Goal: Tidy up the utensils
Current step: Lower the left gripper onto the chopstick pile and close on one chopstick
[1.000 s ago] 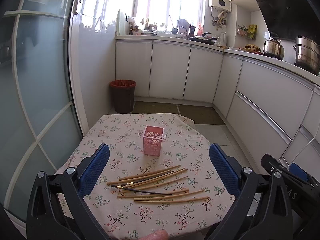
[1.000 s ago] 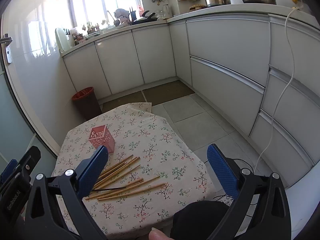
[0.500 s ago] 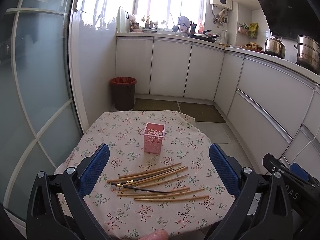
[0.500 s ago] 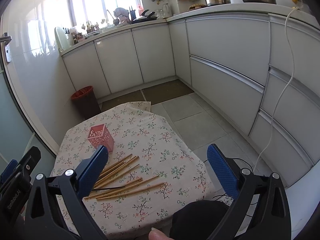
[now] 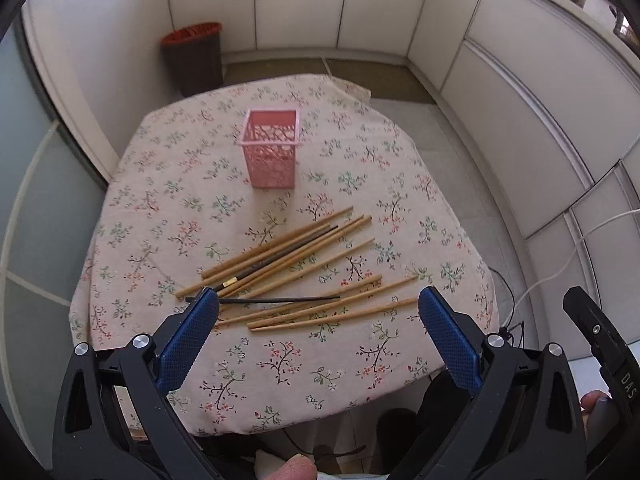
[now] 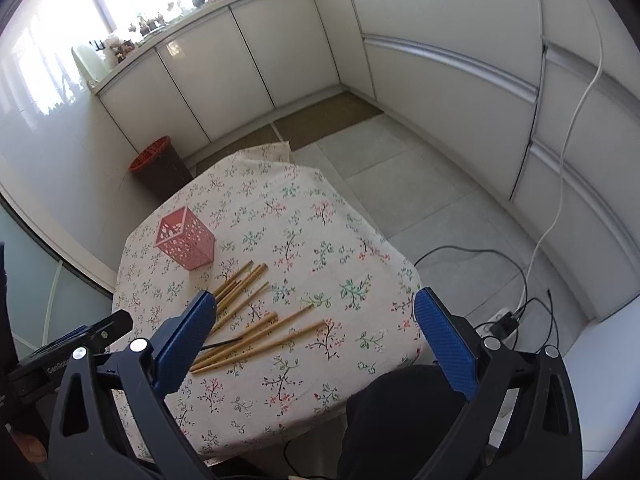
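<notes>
Several wooden chopsticks [image 5: 304,248] lie scattered on the floral tablecloth [image 5: 160,208], with a thin black one [image 5: 280,300] among them. Behind them stands an empty pink perforated holder [image 5: 272,156]. My left gripper [image 5: 318,312] hovers open just above the near end of the pile, holding nothing. In the right wrist view the chopsticks [image 6: 256,332] and the pink holder [image 6: 186,242] sit left of centre. My right gripper [image 6: 314,320] is open over the table's near side, empty. The left gripper's body [image 6: 68,350] shows at the left edge.
A brown bin with a red rim [image 5: 194,56] stands on the floor behind the table. White cabinets [image 6: 280,52] line the walls. A white cable and power strip [image 6: 504,320] lie on the floor tiles at right. A glass door [image 5: 24,200] is at left.
Both grippers have tilted downward and moved closer over the table, so the chopsticks and holder now appear larger. Nothing on the table has moved.
</notes>
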